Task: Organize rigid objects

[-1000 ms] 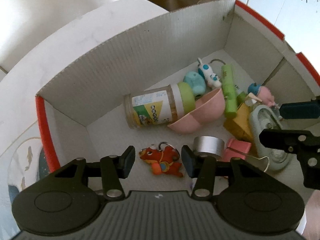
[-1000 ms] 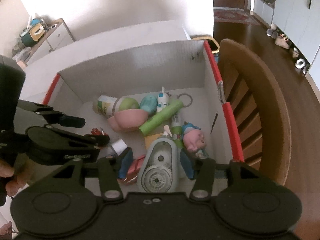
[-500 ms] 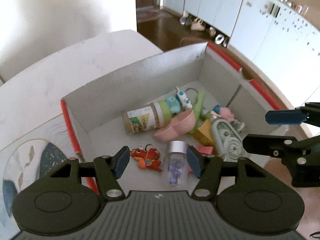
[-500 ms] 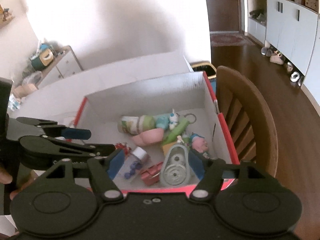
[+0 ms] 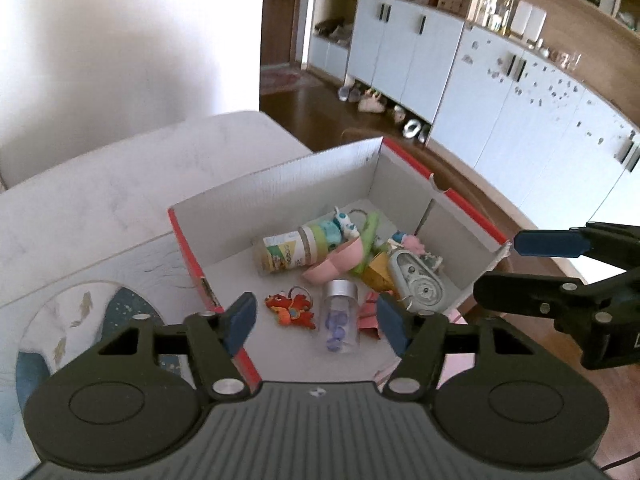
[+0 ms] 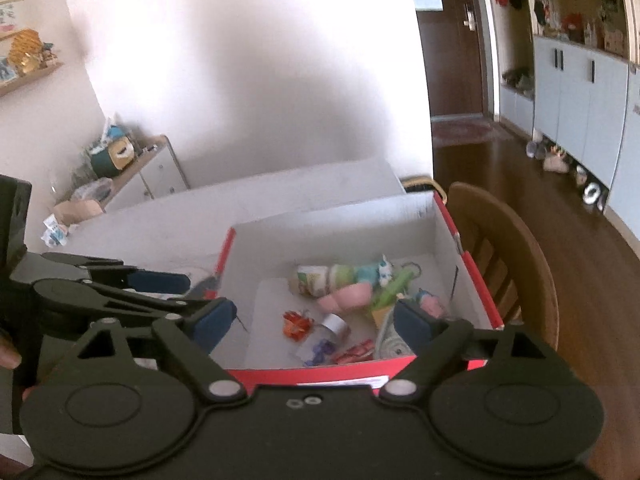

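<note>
Both grippers, left gripper (image 5: 316, 322) and right gripper (image 6: 312, 322), have just spread wider, gripping nothing; the vial (image 5: 340, 316) lies between the left fingers, cap pointing away.

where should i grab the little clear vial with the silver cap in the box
Grip the small clear vial with the silver cap across its glass body, coming straight down from above. It lies on its side on the floor of the red-edged cardboard box, with bare floor on its near side. The left tongs are open and empty above it.
</note>
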`<state>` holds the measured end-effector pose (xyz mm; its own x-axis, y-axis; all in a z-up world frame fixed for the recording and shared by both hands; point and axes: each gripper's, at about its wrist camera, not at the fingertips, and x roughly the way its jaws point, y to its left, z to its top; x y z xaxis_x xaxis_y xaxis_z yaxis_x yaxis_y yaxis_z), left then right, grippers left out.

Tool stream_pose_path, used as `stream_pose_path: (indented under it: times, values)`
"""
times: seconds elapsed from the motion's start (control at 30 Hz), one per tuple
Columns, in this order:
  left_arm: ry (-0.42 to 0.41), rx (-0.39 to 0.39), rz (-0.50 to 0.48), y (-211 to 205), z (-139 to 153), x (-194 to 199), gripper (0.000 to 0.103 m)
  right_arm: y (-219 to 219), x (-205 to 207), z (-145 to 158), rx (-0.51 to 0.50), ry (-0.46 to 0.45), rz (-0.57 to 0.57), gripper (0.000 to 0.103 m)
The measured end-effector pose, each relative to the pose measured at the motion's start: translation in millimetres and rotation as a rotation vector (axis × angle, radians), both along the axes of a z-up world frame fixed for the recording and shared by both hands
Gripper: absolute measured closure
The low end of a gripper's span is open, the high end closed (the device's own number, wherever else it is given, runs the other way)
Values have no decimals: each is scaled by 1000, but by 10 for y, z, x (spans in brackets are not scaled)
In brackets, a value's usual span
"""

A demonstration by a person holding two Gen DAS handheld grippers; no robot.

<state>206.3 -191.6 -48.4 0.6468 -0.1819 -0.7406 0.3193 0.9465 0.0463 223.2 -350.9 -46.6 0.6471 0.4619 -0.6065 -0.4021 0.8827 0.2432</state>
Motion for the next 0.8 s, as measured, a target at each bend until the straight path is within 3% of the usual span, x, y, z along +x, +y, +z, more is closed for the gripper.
stream_pose_path:
  times: [0.07, 0.13, 0.2, 0.3, 0.47, 0.53, 0.8]
  values:
    - [-14, -24, -6, 57, 58, -79, 34, 22, -78, 42, 12, -22, -4, 9]
    - [-31, -28, -15, 94, 111, -170, 24, 43, -156, 84, 21, -45, -9, 6]
    - [-57, -42, -28, 133, 144, -253, 22, 58, -233, 125, 27, -73, -15, 1]
    - [-82, -50, -47, 190, 197, -371, 21, 82, -321, 166, 38, -105, -20, 0]
    - [-93, -106, -58, 329, 267, -501, 10, 117, -443, 203, 63, -133, -46, 0]
    - [-97, -125, -52, 388, 286, -543, 0, 144, -482, 202, 66, -138, -59, 0]
    - [-125, -137, -57, 486, 326, -723, 0, 279, -667, 204, 65, -161, -82, 0]
